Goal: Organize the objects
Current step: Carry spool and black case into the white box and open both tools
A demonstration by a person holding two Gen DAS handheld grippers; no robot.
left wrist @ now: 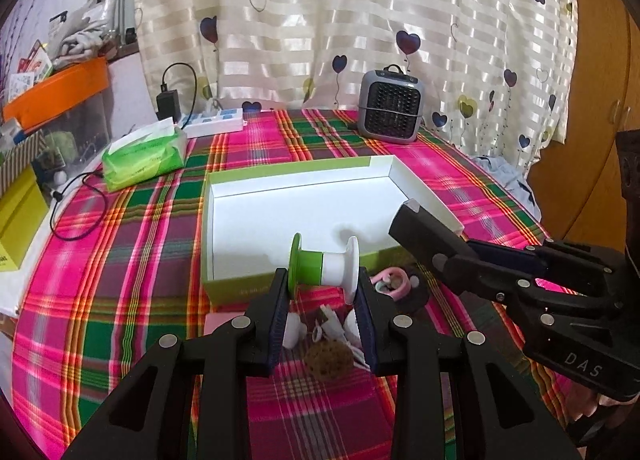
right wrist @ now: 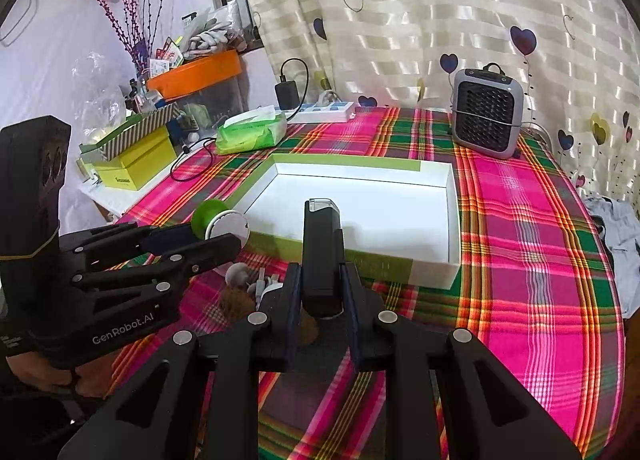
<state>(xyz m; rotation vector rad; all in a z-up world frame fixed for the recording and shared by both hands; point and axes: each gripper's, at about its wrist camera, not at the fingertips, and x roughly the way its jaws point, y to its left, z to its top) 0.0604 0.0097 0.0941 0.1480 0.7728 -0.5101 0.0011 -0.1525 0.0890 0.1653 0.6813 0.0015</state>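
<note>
Two loads ride above the desk: our left hand-held gripper (left wrist: 323, 292) clamps a green-and-white plastic spool (left wrist: 325, 266), our right hand-held gripper (right wrist: 320, 284) a black rectangular device (right wrist: 321, 252), both probably next lowered into the shallow white cardboard box with green sides (left wrist: 256, 188).

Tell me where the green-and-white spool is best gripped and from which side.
Grip the green-and-white spool across its two flanges, one finger on each flat end face, coming from the near side along the table. Its axis lies sideways, so the flanges give parallel surfaces, while the round core would roll. The left gripper holds it this way now, at the near wall of the open box.
</note>
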